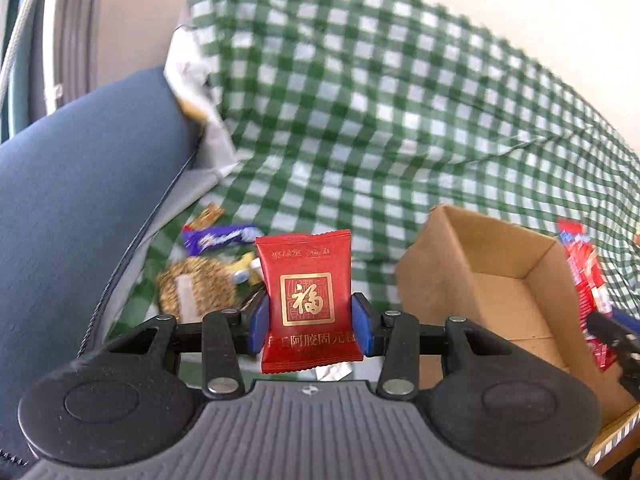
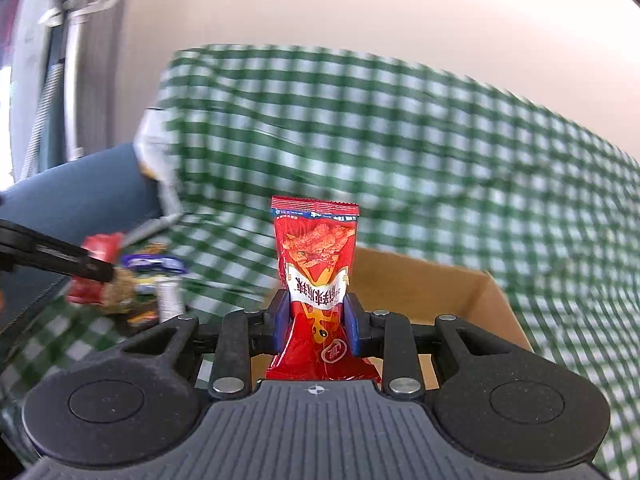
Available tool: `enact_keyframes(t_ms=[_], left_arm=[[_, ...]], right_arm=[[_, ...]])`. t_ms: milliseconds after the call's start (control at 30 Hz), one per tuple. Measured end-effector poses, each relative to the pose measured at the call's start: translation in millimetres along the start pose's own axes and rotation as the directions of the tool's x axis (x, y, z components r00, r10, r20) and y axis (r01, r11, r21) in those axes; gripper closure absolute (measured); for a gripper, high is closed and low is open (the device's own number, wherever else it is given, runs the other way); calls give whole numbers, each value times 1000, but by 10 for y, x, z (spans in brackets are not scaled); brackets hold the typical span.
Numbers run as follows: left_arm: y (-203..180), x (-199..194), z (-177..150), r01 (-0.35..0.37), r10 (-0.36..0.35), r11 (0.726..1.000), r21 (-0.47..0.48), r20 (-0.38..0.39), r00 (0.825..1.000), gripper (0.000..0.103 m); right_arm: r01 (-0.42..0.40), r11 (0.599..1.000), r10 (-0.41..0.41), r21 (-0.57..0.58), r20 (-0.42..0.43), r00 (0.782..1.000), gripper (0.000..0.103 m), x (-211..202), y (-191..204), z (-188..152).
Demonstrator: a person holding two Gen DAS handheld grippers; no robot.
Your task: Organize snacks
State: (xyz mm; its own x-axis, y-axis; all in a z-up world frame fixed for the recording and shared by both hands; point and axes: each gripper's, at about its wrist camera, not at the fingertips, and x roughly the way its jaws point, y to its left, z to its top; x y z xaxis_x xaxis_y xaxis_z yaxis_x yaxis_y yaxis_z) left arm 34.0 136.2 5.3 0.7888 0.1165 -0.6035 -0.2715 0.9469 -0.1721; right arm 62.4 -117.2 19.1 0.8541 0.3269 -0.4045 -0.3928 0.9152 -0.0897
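My left gripper (image 1: 310, 322) is shut on a dark red square snack packet (image 1: 306, 280) with a gold character, held upright above the green checked cloth (image 1: 360, 100). An open cardboard box (image 1: 504, 280) stands to its right. My right gripper (image 2: 316, 320) is shut on a long red spicy snack packet (image 2: 316, 264), held upright in front of the same box (image 2: 440, 292). That packet (image 1: 584, 276) and the right gripper also show at the right edge of the left wrist view. The left gripper with its red packet (image 2: 94, 268) shows at the left of the right wrist view.
A pile of loose snacks lies on the cloth at the left: a purple wrapper (image 1: 218, 238), a brown round snack (image 1: 196, 290) and small candies (image 1: 246, 270). A blue cushion (image 1: 80, 200) borders the left side. A white bag (image 1: 192, 80) lies behind it.
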Motion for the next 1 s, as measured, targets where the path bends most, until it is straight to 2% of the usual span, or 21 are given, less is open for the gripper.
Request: enact_keyframes(t_ms=[167, 367, 700, 1000], left_arm=[[-248, -73, 27, 63, -66, 997, 47, 60, 996, 55], [-572, -102, -4, 144, -155, 984, 108, 109, 982, 55], [-1071, -94, -113, 238, -271, 948, 211, 145, 952, 55], [-1312, -61, -161, 294, -336, 925, 243, 158, 928, 55]], right_arm=[[61, 996, -60, 73, -21, 998, 73, -9, -263, -122], [118, 988, -115, 100, -35, 993, 73, -29, -463, -202], [210, 969, -207, 128, -35, 978, 73, -117, -754, -288], [275, 949, -271, 153, -48, 961, 73, -187, -960, -365]])
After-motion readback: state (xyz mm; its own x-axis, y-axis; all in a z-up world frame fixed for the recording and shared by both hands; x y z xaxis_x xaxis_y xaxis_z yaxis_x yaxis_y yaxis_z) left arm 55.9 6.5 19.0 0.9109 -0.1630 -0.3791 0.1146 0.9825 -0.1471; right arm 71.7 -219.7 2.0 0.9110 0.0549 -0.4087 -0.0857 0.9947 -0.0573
